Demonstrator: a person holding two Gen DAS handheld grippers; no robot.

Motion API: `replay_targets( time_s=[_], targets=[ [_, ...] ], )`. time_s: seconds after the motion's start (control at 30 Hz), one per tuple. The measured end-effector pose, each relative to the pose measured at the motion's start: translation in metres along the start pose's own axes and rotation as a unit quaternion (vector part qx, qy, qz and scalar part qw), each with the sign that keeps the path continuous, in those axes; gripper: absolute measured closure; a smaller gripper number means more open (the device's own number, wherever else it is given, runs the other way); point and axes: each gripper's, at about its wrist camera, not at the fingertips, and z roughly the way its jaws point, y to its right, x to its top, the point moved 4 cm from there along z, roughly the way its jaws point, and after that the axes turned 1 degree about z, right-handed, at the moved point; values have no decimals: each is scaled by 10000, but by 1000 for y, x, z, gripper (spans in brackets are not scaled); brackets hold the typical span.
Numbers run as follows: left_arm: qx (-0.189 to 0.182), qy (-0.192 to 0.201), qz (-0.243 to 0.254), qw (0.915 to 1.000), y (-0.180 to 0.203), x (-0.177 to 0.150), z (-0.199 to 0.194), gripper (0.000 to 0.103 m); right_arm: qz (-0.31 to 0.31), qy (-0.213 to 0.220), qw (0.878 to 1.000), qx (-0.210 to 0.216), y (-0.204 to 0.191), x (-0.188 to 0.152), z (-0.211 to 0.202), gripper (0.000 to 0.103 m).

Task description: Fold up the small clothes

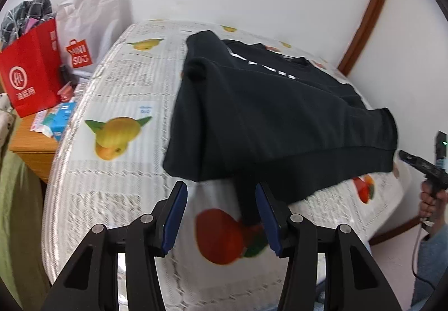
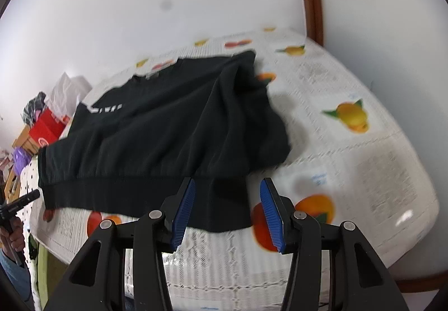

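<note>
A: Location of the garment?

B: The black sweatshirt (image 1: 268, 115) lies on the bed (image 1: 117, 87), on a fruit-printed cover; its ribbed hem (image 2: 134, 193) faces both tongs.

A: State of the left tongs (image 1: 221, 215)?

B: Spread wide, blue pads (image 1: 175, 215) apart, holding nothing; the near hem corner lies just ahead of the tips, not between them.

A: And the right tongs (image 2: 227, 211)?

B: Also spread wide and holding nothing; in the right wrist view the hem corner shows in the gap between the fingers; contact cannot be told.

A: Surroundings?

B: A red paper bag (image 1: 30, 73) and a white shopping bag (image 1: 86, 28) stand on a wooden nightstand (image 1: 36, 148) beside the bed.
</note>
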Motion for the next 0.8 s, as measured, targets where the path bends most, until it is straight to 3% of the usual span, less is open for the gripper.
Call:
replay_targets(
  time_s=[0.3,0.33,0.37,0.4,0.43,0.47,0.57,0.67,0.8],
  targets=[
    [-213,-143,-58,9997,12,-7,24,56,217,-207,9995,13,-6,-13,27,55],
    [-262,-140,-115,9995,12,-7,28,63,220,-212,9995,-7,-7,-14,28,59],
    [-316,-172,-148,9992,13,-7,31,76,216,-200,9995,-64,-8,-16,30,75],
    [-427,-227,-170,9987,15,-8,35,84,170,-179,9995,-206,-9,-18,31,83],
    [-490,-252,-157,9984,18,-7,36,94,127,-183,9995,-221,-9,-17,31,86],
    [-480,-213,-82,9986,22,-6,34,96,97,-149,9996,-222,-10,-17,30,89],
    [-566,39,237,9981,34,8,15,97,107,31,9999,-66,-15,-12,16,90],
    [-773,323,208,9963,36,29,-5,97,126,419,9988,210,-20,5,-10,91],
    [-628,642,235,9957,38,57,-12,97,177,806,9959,379,-27,32,-27,91]
  ],
)
